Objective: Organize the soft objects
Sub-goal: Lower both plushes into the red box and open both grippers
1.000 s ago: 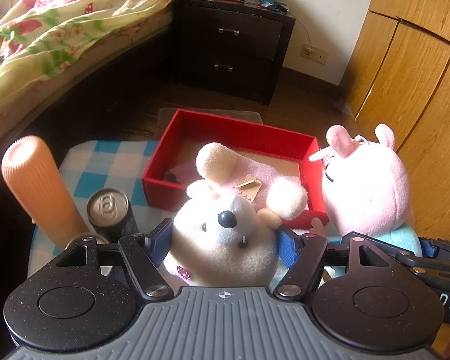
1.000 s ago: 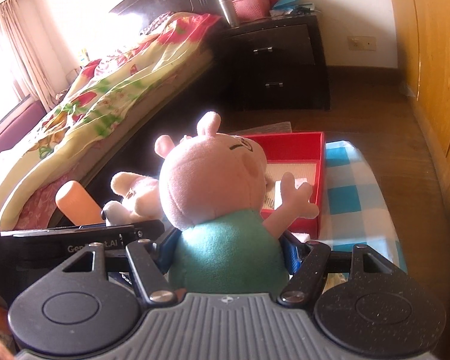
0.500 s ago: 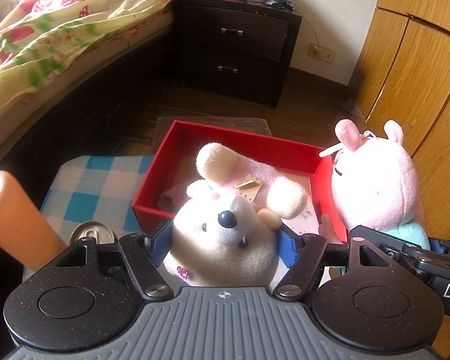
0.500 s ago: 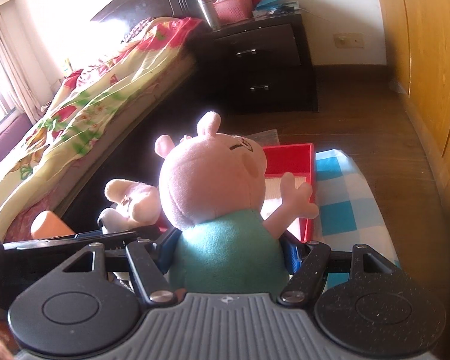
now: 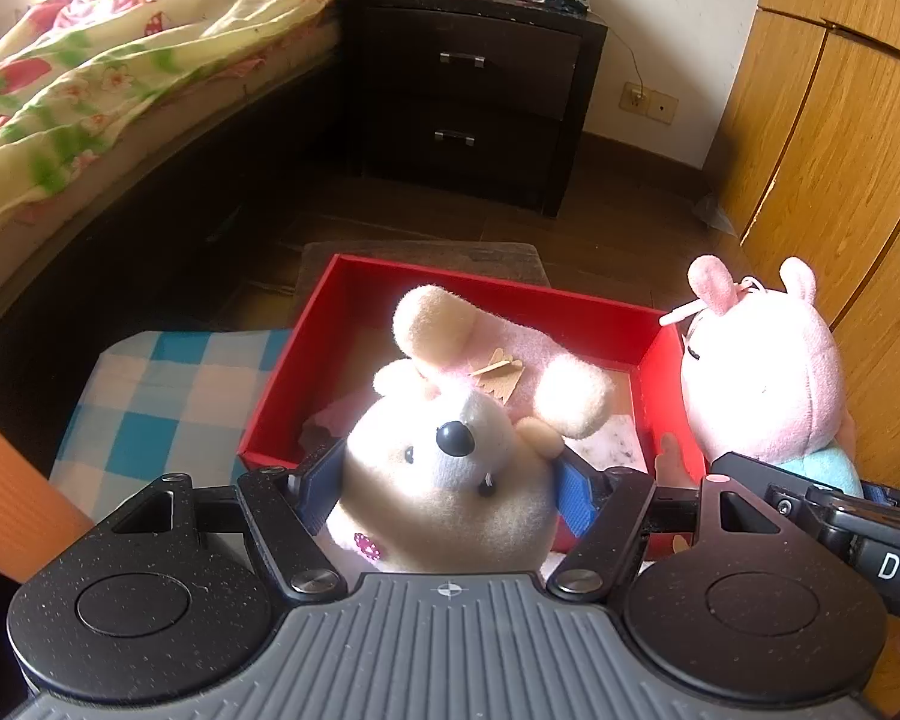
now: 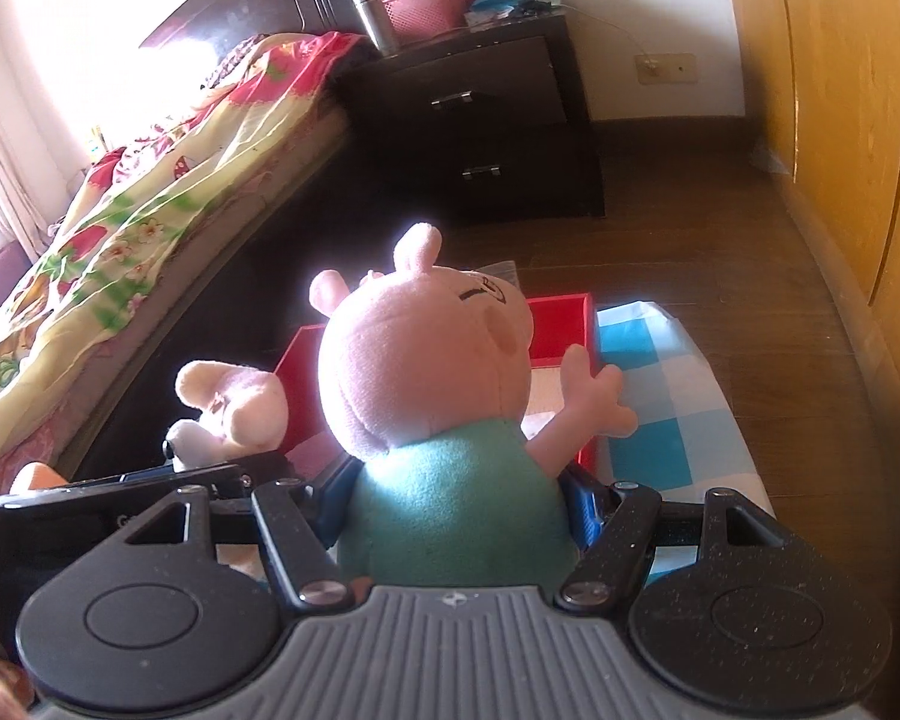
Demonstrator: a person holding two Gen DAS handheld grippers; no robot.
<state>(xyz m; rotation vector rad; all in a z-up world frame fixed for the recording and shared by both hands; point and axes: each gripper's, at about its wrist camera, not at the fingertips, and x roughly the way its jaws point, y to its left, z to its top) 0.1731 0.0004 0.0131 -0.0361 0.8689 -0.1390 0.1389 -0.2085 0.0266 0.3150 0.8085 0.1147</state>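
Over the last second I carried both toys forward and up; the red box (image 5: 468, 294) slid nearer the middle of the left view, the orange cylinder (image 5: 12, 504) dropped to the left edge, and the can went out of frame; so both loads were closing on the box, which I read as the drop target.

Left gripper (image 5: 447, 483) was clamped on the white bear (image 5: 444, 480); blue pads (image 5: 573, 495) pressed into its cheeks on both sides, jaws roughly half closed around the head; the bear sat squarely between them, snout toward the camera, its pink-lined ears reaching out over the box's near wall.

Right gripper (image 6: 459, 510) was clamped on the pink pig (image 6: 432, 360); jaws pinched the green body (image 6: 456, 498) low down, head and arm free above them; the pig faced away from the lens, toward the box (image 6: 561, 324).

The box sat at the far edge of the checked cloth (image 5: 162, 396), with the bear above its near left corner and the pig at its right wall; the floor of the box looked free apart from a pale liner.

My guess: a bit more forward travel, then release; the pig's arm might catch the wall.
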